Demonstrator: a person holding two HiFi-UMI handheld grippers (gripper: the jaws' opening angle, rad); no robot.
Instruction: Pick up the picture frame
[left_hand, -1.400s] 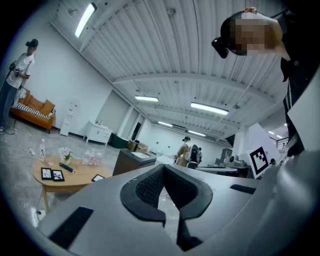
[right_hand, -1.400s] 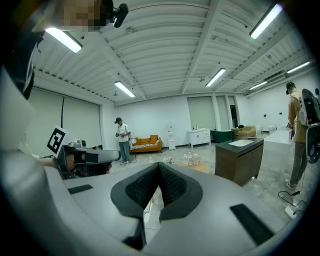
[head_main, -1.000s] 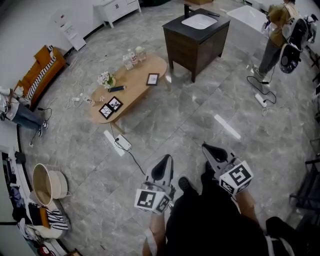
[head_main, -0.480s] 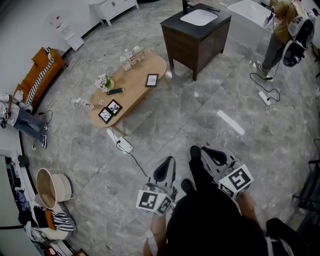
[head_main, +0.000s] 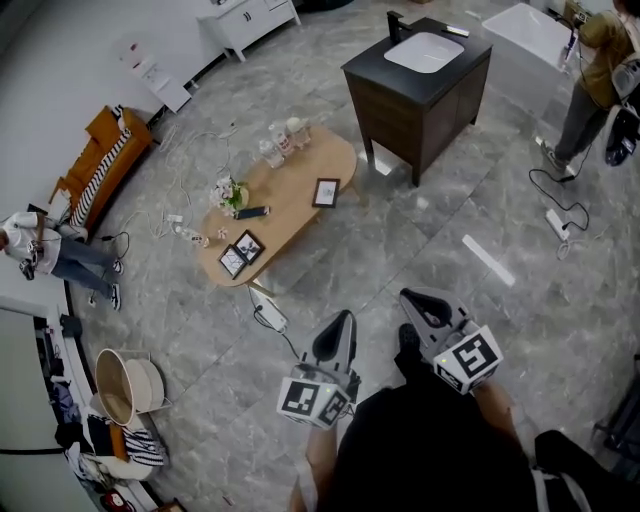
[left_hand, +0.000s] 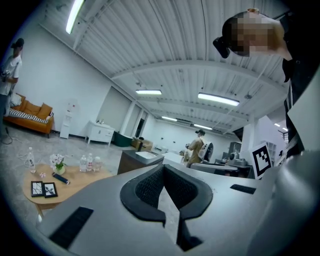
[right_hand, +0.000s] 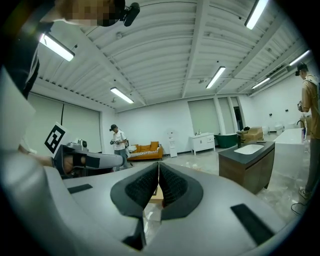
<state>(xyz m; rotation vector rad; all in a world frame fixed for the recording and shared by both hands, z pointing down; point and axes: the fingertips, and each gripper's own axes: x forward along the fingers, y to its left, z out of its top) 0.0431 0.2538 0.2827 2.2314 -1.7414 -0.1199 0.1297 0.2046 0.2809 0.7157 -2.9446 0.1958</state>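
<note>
An oval wooden table (head_main: 290, 215) stands on the stone floor ahead and to the left. On it a black picture frame (head_main: 326, 192) stands alone near the right side, and two more frames (head_main: 241, 253) sit side by side at the near end. Both grippers are held out level, well short of the table. My left gripper (head_main: 340, 318) is shut with nothing in it, and so is my right gripper (head_main: 412, 298). The left gripper view shows the table (left_hand: 70, 184) and the pair of frames (left_hand: 43, 189) at lower left, past the shut left gripper (left_hand: 163, 168). The right gripper (right_hand: 158, 165) has its pads touching.
Bottles (head_main: 280, 140), a flower pot (head_main: 230, 192) and a remote (head_main: 252, 212) share the table. A power strip (head_main: 270, 318) with cable lies on the floor before it. A dark sink cabinet (head_main: 420, 85) stands behind. People stand at top right (head_main: 600, 70) and far left (head_main: 45, 255).
The person carrying the grippers has walked forward; the table and sink cabinet sit lower and further right in the head view. Both grippers stay shut and level.
</note>
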